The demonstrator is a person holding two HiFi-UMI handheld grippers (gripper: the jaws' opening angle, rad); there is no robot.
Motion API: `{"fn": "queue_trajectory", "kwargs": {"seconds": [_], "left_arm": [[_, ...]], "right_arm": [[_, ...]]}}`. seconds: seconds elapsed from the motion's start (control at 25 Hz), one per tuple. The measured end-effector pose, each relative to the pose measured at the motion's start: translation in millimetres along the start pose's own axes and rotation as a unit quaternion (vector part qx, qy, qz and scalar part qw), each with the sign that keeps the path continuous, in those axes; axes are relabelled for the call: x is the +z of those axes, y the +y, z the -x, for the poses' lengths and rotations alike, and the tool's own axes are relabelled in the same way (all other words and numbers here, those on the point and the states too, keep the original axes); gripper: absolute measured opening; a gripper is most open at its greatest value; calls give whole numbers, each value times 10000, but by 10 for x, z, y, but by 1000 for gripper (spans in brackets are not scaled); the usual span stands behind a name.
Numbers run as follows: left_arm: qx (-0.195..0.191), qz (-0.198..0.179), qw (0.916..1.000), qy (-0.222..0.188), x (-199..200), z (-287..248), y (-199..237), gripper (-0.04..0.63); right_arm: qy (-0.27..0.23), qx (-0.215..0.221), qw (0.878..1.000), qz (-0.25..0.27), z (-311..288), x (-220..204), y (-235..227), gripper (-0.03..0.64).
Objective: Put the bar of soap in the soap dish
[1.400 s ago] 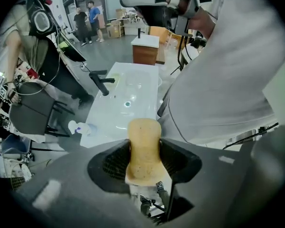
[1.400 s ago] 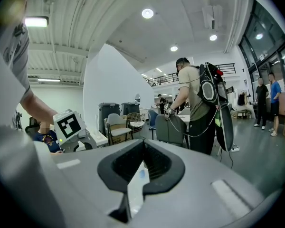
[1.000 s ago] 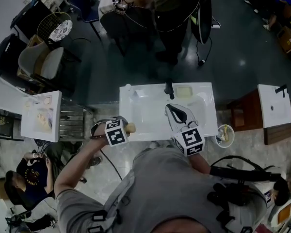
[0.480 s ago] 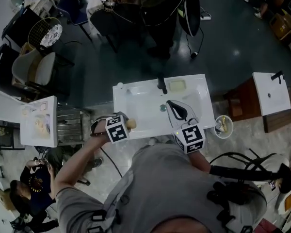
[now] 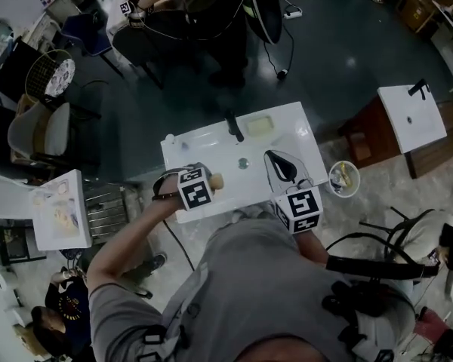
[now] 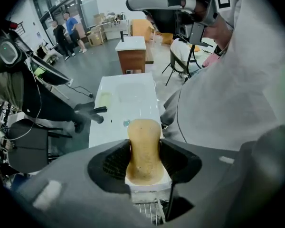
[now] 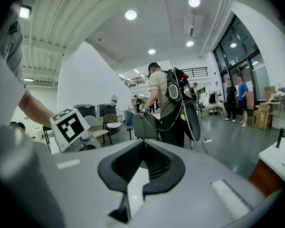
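Note:
A tan bar of soap [image 6: 144, 132] is clamped between the pads of my left gripper [image 6: 143, 144], which points steeply down. In the head view the left gripper [image 5: 210, 182] holds the soap [image 5: 217, 180] over the front left part of the white sink [image 5: 204, 145]. A pale soap dish [image 5: 260, 125] sits on the sink's far rim beside the black faucet [image 5: 232, 127]; the left gripper view also shows the soap dish [image 6: 104, 99]. My right gripper [image 5: 281, 164] hovers over the sink's right half, its jaws meeting at the tips with nothing held; the right gripper [image 7: 144, 141] looks out level across the room.
A person [image 5: 211, 6] stands just behind the sink. A small bowl [image 5: 343, 178] sits at the sink's right, and a second sink [image 5: 411, 115] on a brown cabinet is farther right. Chairs [image 5: 38, 127] and a white tray table [image 5: 60, 210] stand to the left.
The head view has swung, so the sink sits farther left. My left gripper carried the soap from the sink's front left edge inward over the sink. The right gripper drifted toward the sink's right side.

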State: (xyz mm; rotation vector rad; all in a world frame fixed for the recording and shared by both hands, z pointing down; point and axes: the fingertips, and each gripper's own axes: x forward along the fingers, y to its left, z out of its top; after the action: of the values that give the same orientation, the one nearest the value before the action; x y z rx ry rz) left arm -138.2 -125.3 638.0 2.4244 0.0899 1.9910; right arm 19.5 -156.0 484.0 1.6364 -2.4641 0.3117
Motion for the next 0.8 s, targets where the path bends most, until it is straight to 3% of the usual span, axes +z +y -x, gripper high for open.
{"fn": "queue_trajectory", "kwargs": {"seconds": [0.2, 0.44, 0.8], "left_arm": [[-57, -144, 9999, -66, 325, -125, 86, 187], [-207, -587, 9978, -208, 865, -245, 187, 187], [-47, -979, 9945, -374, 1705, -444, 432, 186]], "right_arm": [[-29, -311, 9995, -87, 156, -47, -208, 2], [-29, -907, 9955, -274, 458, -118, -536, 2], [-41, -1541, 9869, -479, 856, -249, -856, 2]]}}
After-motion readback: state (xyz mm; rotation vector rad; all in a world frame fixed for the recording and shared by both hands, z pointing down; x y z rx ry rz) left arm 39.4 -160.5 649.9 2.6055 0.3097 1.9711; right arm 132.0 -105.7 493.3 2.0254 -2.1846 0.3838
